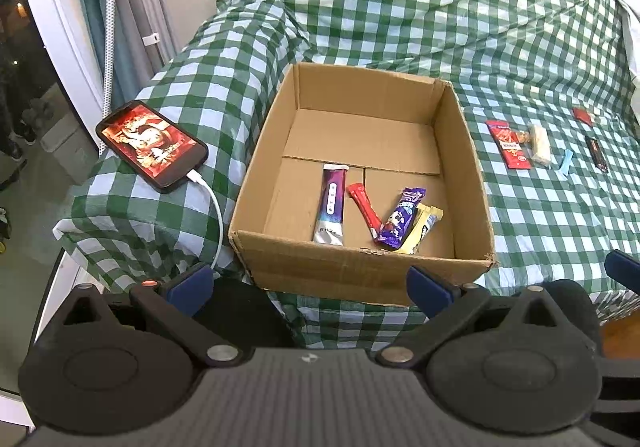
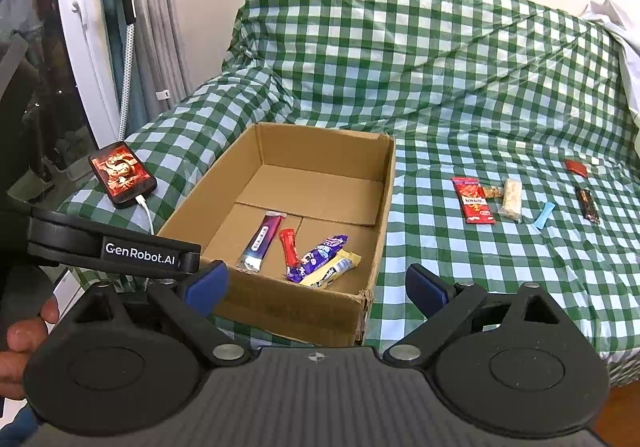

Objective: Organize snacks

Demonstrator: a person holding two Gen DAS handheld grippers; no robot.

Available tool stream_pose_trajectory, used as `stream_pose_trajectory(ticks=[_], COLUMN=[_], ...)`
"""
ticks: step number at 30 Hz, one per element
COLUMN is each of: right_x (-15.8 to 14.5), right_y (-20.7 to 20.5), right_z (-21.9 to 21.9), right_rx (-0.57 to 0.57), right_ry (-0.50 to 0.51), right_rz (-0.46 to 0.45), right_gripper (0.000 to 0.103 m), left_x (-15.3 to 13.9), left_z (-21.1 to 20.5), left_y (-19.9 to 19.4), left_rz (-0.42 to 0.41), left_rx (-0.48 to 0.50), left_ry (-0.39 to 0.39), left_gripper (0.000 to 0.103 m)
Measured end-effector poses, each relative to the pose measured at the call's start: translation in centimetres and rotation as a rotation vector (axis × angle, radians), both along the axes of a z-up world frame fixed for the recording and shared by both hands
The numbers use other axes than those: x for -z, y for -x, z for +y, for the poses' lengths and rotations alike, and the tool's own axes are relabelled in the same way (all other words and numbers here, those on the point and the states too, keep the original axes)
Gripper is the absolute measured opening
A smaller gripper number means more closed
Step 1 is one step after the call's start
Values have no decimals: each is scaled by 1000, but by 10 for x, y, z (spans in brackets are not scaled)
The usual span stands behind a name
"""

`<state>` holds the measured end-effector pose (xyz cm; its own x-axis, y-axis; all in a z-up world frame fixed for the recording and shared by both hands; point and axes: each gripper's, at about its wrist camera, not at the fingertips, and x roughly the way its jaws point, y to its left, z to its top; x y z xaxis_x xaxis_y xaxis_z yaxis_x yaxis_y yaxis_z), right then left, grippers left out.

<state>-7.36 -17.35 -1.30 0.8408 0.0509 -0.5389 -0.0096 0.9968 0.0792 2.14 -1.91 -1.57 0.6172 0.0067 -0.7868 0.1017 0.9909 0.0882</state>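
At the centre of both views sits an open cardboard box (image 1: 362,183) on a green-and-white checked cloth (image 1: 520,27) draped over what looks like a sofa. Four snacks lie on the corrugated floor at the box's near end: a long purple-and-silver stick pack (image 1: 331,205), a slim red stick (image 1: 364,210), a purple chocolate wrapper (image 1: 400,219) and a pale yellow bar (image 1: 422,229) partly under it; the far half of the box is bare. At right of the frame, well apart from the box, more snacks lie on open cloth: a red packet (image 2: 472,200) whose print is too small to read, a clear-wrapped pale bar (image 2: 511,199), a small light-blue candy (image 2: 543,215), a dark bar (image 2: 587,205) and a small red sachet (image 2: 577,167). A lit phone (image 1: 152,145) on a white cable lies at left. The left tool (image 1: 310,283), marked "GenRobot.AI", and the right tool (image 2: 316,285) each stand spread wide, blue pads pinching nothing, hovering before the box's torn near edge.
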Motion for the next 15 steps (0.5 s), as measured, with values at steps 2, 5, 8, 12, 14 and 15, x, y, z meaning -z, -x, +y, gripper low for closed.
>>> stream_pose_trajectory(ticks=[2, 5, 8, 12, 14, 15], right_x=[-2, -4, -6, -7, -8, -8], right_y=[3, 8, 12, 15, 16, 16], right_z=[1, 1, 1, 1, 2, 2], right_rx=[0, 2, 4, 6, 7, 7], right_ry=[3, 7, 11, 14, 15, 16], right_rz=[-7, -19, -27, -33, -36, -37], right_gripper=[96, 96, 96, 96, 96, 96], left_x=[-2, -4, -6, -8, -8, -8], left_z=[1, 2, 2, 3, 2, 2], left_y=[4, 8, 11, 14, 14, 14], left_rz=[-6, -16, -23, -29, -29, -29], left_rx=[2, 4, 6, 8, 8, 7], left_ry=[1, 2, 3, 4, 3, 3], left_gripper=[103, 103, 103, 103, 103, 103])
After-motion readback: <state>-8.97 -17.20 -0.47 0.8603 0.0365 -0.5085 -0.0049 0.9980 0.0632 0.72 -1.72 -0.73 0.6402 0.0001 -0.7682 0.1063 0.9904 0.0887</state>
